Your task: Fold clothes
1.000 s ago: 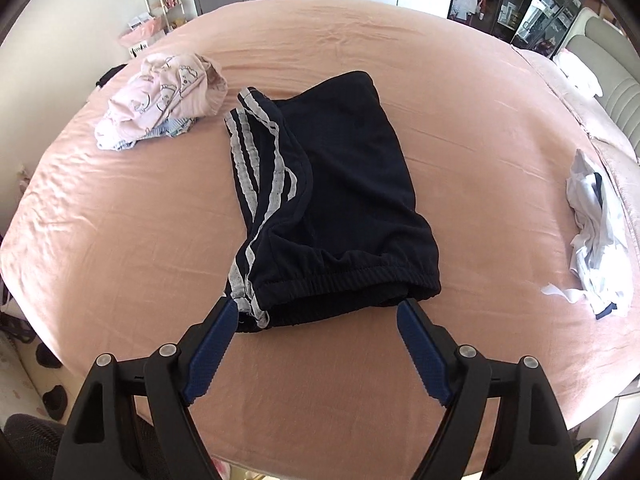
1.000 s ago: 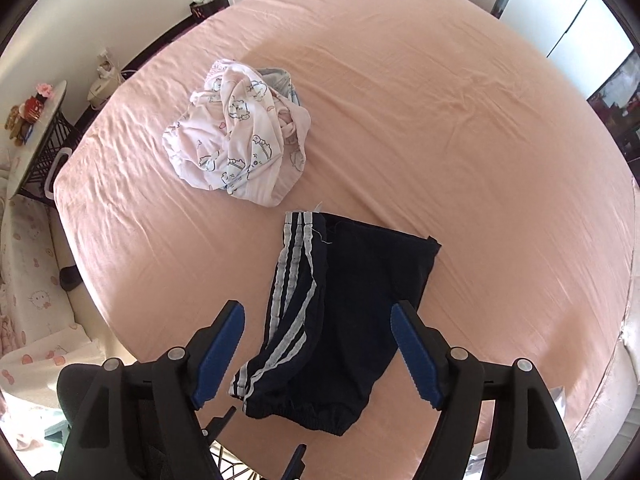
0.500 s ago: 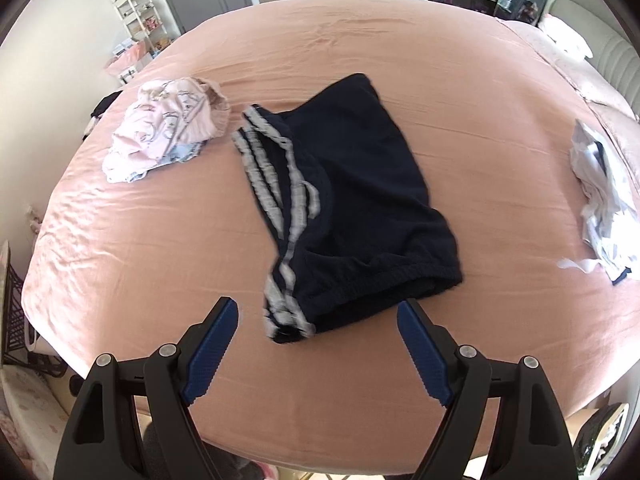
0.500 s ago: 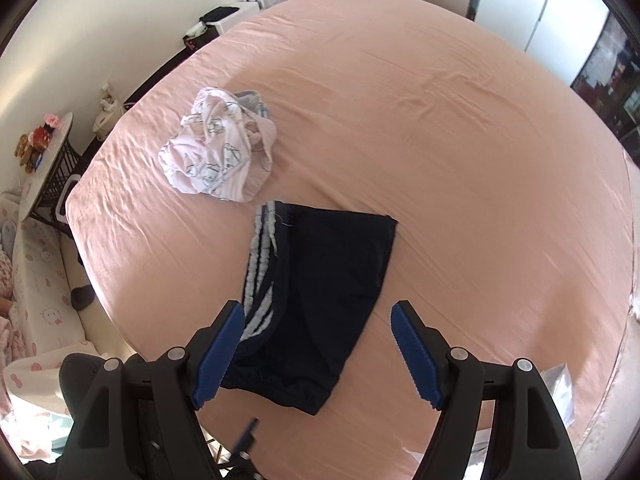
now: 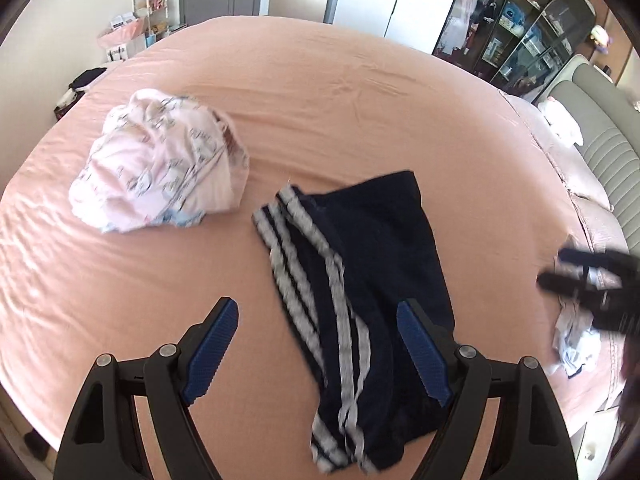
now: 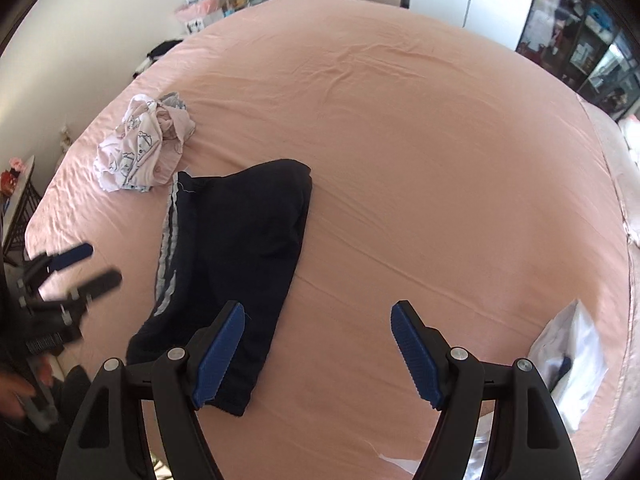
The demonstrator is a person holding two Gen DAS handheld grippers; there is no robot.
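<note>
Folded navy shorts (image 5: 372, 280) with white side stripes lie on the pink bed sheet (image 5: 320, 100). My left gripper (image 5: 316, 312) hangs open above their striped side, and its right finger covers the waistband end. In the right wrist view the shorts (image 6: 240, 240) lie to the left, with my right gripper (image 6: 318, 308) open over bare sheet at their right edge. Neither gripper has anything between its pads. Each gripper shows blurred in the other's view: the right gripper (image 5: 554, 268) and the left gripper (image 6: 100, 264).
A crumpled pink-and-white printed garment (image 5: 160, 164) lies beyond the shorts on the left. A white garment (image 6: 572, 360) lies near the bed's right edge. A grey headboard (image 5: 600, 148) is at far right, and shelves and cabinets stand behind the bed.
The left gripper moved forward and left, so the shorts now sit under its right finger. The right gripper dropped and shifted right off the shorts. Each gripper came into the other's view.
</note>
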